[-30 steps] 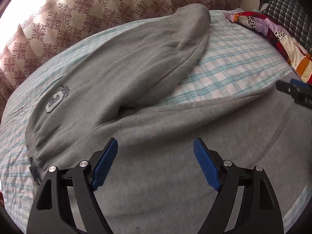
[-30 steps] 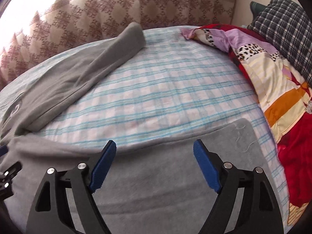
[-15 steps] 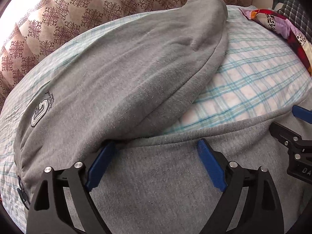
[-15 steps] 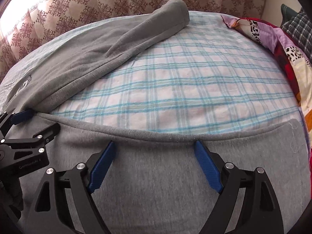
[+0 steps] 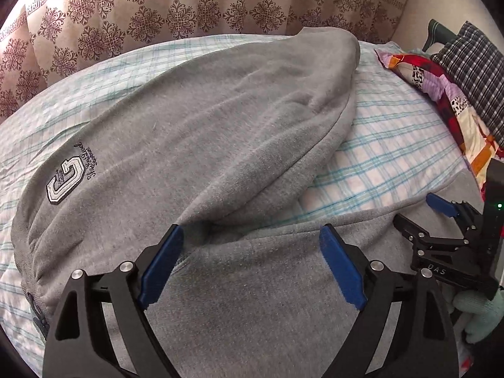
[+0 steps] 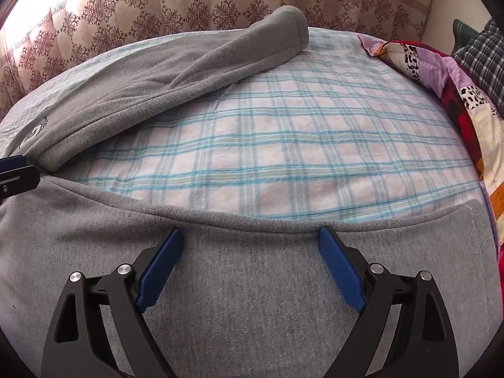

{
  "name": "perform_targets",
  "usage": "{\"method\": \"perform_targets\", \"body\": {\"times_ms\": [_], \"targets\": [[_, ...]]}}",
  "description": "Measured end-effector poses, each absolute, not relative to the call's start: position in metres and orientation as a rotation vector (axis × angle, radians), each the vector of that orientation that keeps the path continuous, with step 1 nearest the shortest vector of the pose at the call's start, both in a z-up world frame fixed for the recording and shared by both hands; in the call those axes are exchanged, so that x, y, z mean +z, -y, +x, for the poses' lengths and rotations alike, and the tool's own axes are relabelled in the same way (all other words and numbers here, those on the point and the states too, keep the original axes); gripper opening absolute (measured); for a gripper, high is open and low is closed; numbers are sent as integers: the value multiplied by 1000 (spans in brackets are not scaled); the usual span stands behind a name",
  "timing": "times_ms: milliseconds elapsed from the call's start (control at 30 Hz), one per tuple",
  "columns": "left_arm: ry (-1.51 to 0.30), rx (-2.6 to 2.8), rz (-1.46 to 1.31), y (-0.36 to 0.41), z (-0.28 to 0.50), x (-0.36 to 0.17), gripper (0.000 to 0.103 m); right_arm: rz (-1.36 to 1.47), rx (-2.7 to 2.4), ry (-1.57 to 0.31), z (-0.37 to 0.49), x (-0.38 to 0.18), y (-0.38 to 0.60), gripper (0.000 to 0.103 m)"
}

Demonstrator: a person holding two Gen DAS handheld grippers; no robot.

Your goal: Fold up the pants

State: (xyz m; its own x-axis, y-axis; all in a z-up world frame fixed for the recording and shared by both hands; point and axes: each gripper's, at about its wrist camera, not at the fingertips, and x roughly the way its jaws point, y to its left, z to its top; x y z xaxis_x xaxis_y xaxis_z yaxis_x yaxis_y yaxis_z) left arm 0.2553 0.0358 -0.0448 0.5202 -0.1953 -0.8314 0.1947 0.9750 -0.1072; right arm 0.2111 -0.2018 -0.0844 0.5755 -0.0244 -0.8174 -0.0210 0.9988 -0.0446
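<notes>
Grey sweatpants (image 5: 220, 126) lie spread on the bed with the legs in a V and a logo patch (image 5: 64, 182) near the waist. My left gripper (image 5: 250, 236) is open, low over the crotch where the two legs meet, with only loose cloth under its blue pads. My right gripper (image 6: 250, 236) is open over the far edge of the near leg (image 6: 252, 283), left of its cuff (image 6: 472, 236). The far leg (image 6: 189, 72) runs back toward the curtain. The right gripper (image 5: 414, 208) also shows at the right of the left wrist view, held by a gloved hand (image 5: 475, 312).
The bed has a blue and pink plaid sheet (image 6: 283, 141), bare between the legs. A patchwork quilt (image 6: 456, 100) and a dark checked pillow (image 5: 472, 72) lie at the right. A patterned curtain (image 5: 189, 6) hangs behind the bed.
My left gripper has moved along the pants to the crotch. My right gripper came down to the near leg's far edge, then held still. Both jaws stand slightly wider.
</notes>
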Motion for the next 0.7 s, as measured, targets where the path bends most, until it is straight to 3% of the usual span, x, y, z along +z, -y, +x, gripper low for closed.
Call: {"method": "perform_targets", "body": {"times_ms": [267, 700], "targets": [[-948, -154, 47, -73, 256, -37, 93, -58, -16, -955, 211, -84, 200, 88], [-936, 146, -11, -209, 284, -41, 93, -68, -30, -958, 212, -84, 198, 89]]}}
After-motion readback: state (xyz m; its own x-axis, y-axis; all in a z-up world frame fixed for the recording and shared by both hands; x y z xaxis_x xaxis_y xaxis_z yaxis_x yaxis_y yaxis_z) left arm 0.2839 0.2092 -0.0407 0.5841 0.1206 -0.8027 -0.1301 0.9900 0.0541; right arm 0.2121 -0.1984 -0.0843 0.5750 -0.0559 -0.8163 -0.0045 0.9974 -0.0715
